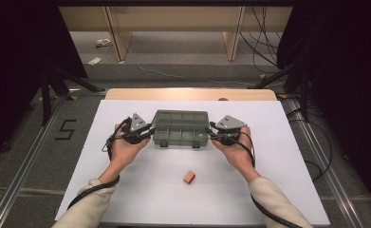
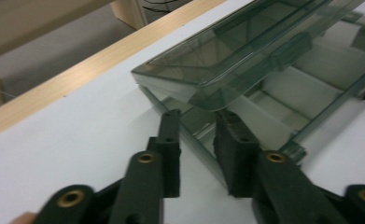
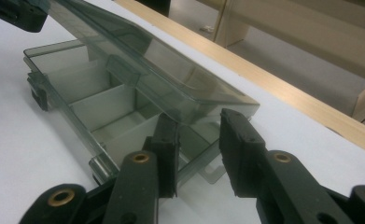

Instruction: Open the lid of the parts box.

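Hands reach forward, palms inward: left gripper [image 1: 144,134] and right gripper [image 1: 217,136] flank the clear box [image 1: 180,128], jaws narrowly parted around its end walls, lid [image 2: 245,51] half-raised.

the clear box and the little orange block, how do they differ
The smoky clear plastic compartment box is wide and flat; the small orange block is tiny and chunky. The box is see-through with a partly raised lid; the block is solid. The left tool and right tool flank the box's ends, while the block lies apart, nearer the person. Both rest on the white table top.
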`<state>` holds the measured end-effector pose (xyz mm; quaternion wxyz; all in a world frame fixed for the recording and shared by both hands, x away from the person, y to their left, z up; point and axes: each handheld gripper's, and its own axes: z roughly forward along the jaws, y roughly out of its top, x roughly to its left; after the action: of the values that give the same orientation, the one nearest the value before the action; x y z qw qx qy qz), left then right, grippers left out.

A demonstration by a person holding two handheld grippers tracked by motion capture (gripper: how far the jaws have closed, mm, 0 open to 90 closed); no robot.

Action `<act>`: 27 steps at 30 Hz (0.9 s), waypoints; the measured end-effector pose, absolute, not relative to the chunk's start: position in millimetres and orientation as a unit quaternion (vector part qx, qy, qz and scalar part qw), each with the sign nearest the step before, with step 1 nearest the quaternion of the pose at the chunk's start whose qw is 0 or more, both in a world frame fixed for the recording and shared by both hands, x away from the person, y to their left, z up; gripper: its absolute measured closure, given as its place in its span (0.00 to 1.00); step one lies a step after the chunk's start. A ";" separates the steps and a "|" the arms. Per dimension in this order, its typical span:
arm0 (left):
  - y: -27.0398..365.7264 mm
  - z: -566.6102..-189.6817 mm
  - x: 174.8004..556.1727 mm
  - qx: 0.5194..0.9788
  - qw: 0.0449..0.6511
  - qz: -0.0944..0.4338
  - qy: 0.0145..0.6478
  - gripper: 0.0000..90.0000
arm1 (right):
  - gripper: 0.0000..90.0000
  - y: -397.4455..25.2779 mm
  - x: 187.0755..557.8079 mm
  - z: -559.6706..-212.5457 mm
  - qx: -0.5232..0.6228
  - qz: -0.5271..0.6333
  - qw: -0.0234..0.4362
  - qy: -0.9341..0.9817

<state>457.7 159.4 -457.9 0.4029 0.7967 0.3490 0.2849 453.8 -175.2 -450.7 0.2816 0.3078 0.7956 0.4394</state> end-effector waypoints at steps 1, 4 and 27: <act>159.6 -457.6 458.3 0.797 0.400 0.296 0.342 0.73 | 0.76 -174.8 453.7 -450.5 0.306 0.439 0.284 0.795; 158.8 -455.3 457.9 0.795 0.397 0.328 0.320 0.72 | 0.75 -174.3 453.3 -448.1 0.307 0.442 0.293 0.790; 145.8 -434.9 469.5 0.761 0.398 0.413 0.303 0.92 | 0.89 -165.0 461.9 -435.5 0.315 0.449 0.364 0.753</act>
<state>469.5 145.8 -434.9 0.3979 0.7612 0.3030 0.4129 461.9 -165.0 -435.5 0.3636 0.3154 0.7529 0.4488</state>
